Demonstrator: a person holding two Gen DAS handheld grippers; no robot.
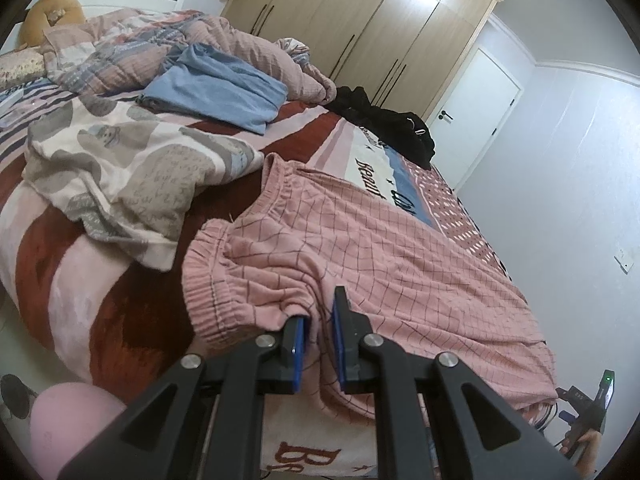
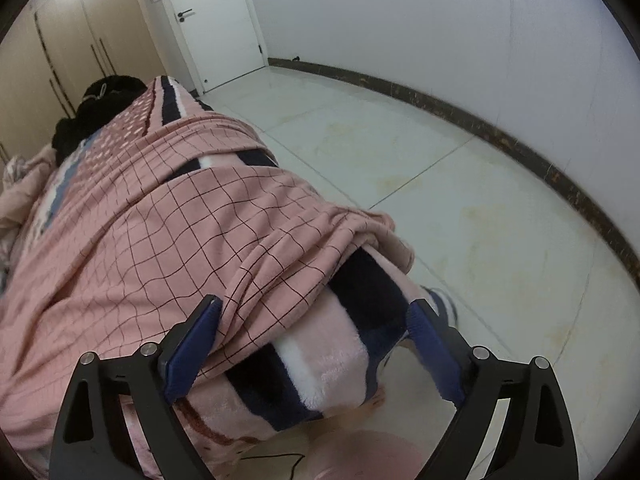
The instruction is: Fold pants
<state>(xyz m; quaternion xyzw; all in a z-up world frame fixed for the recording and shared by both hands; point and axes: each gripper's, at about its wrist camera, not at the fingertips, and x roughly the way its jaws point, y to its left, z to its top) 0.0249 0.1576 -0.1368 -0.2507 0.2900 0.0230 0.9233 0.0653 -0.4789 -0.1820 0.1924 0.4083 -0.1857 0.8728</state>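
Lying spread across the bed (image 1: 60,280), pink checked pants (image 1: 380,248), elastic waistband toward the bed's middle, legs running off toward the bed's right edge and draping over it. Left of the pants' waistband, a crumpled cream garment with grey print (image 1: 120,176); beyond that, farther from the pants, a folded blue garment (image 1: 216,88) resting against a rumpled pink quilt (image 1: 240,40). Beyond the pants' far side, a black garment (image 1: 384,120) heaped at the bed's far corner, near the wooden wardrobe (image 1: 360,20) and a white door (image 1: 480,120).

Clamped on a bunched fold of the pants just below the waistband, left tool (image 1: 319,344), blue pads nearly together with pink cloth pinched between them.

Seen from the right wrist, pants (image 2: 160,220) hanging over the bed's striped fleece blanket (image 2: 320,360), white tiled floor (image 2: 440,200) to the right of the pants. Standing wide apart, right tool (image 2: 316,344): left finger (image 2: 192,344) touching the hem of the pants' leg, right finger (image 2: 432,348) clear of the pants, out past the blanket's edge. Nothing pressed between those pads; hem and blanket lying in the gap.
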